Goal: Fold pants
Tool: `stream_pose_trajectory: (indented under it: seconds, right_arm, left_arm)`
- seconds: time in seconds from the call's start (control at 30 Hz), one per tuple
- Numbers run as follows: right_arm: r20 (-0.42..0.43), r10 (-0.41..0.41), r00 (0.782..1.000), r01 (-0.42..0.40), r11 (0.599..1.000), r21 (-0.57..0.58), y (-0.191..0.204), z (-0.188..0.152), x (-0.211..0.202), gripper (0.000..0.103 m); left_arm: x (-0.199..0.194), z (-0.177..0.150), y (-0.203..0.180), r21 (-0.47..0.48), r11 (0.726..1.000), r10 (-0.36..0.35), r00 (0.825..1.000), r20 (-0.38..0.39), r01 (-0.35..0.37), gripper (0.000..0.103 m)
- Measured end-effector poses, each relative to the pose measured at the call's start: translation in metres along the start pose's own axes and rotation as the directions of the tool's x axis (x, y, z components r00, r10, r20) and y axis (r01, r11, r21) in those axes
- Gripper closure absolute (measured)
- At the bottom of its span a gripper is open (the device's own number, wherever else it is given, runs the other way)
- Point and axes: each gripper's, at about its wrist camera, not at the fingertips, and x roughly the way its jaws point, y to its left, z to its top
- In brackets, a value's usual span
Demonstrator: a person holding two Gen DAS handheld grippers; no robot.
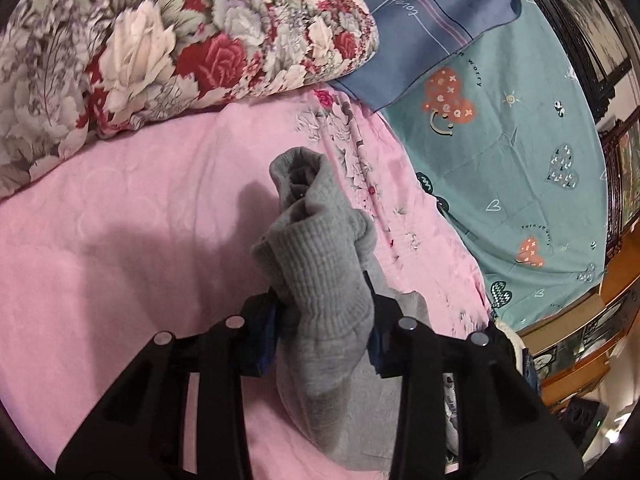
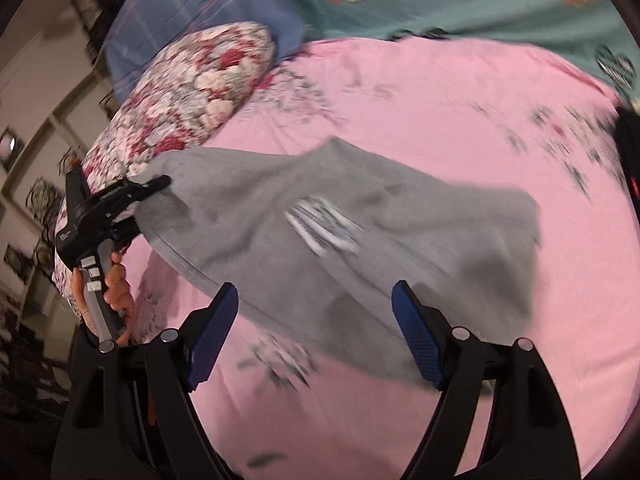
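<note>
Left gripper (image 1: 324,312) pinches the ribbed cuff of the grey knit sweatpants (image 1: 320,280), jaws pressed onto bunched fabric with the cuff poking up past the blue pads; likely holds a leg end here so that leg can be carried over for a fold; seen from the right wrist view this same gripper sits at the left edge of the garment, a hand (image 2: 116,284) wrapped round its handle, cloth lifted slightly there.

Right gripper (image 2: 316,340) has jaws spread wide, nothing between them; it hovers just above the near edge of the pants; view is motion-blurred, so exact contact cannot be told; judged as heading for a second corner or hem to match the left grip.

The pants lie spread across the pink bedsheet (image 2: 440,92), a white printed logo (image 2: 324,226) facing up, roughly mid-bed; not yet folded, early in the task.

Edges and room: red-and-white floral quilt roll (image 1: 168,40) borders the far-left side, close to the held cuff, so a swing that way would snag; blue striped pillowcase (image 1: 432,20) and teal heart-print sheet (image 1: 520,140) lie beyond the pink area; open pink sheet on the near and right side of the pants gives clear room to lay the fold; bed edge and wooden furniture (image 1: 616,280) at far right, well apart from the garment.
</note>
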Motion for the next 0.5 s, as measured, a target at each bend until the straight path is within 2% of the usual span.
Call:
stream_pose_trajectory:
  seconds: [0.13,0.2,0.23,0.3,0.37,0.47,0.5]
  right_arm:
    - [-0.059,0.005,0.998,-0.01,0.997,-0.081,0.032,0.043,0.053,0.024]
    - [-0.091,-0.03,0.995,0.021,0.995,-0.097,0.035,0.06,0.084,0.025]
    - [-0.1,-0.055,0.994,0.045,0.994,-0.105,0.035,0.065,0.098,0.03]
    - [-0.143,-0.101,0.985,0.084,0.99,-0.116,0.033,0.073,0.127,0.094]
    - [-0.21,-0.077,0.975,0.064,0.995,-0.07,0.026,0.072,0.151,0.097]
    - [-0.258,-0.082,0.963,0.07,0.996,-0.057,0.02,0.064,0.173,0.098]
    - [-0.246,-0.084,0.966,0.071,0.996,-0.059,0.02,0.063,0.174,0.098]
  left_arm:
    - [0.006,-0.003,0.024,-0.051,0.999,-0.018,1.0,-0.014,0.017,0.068]
    - [0.009,-0.002,0.035,-0.086,0.996,-0.033,0.999,-0.03,0.03,0.068]
    - [0.01,-0.001,0.038,-0.099,0.994,-0.048,0.998,-0.036,0.044,0.068]
    - [0.011,0.0,0.04,-0.114,0.992,-0.059,0.997,-0.044,0.054,0.068]
    - [0.012,0.0,0.039,-0.108,0.993,-0.051,0.998,-0.046,0.046,0.068]
    - [0.014,0.0,0.037,-0.095,0.995,-0.04,0.998,-0.05,0.035,0.068]
    - [0.014,0.0,0.037,-0.096,0.995,-0.032,0.998,-0.052,0.027,0.068]
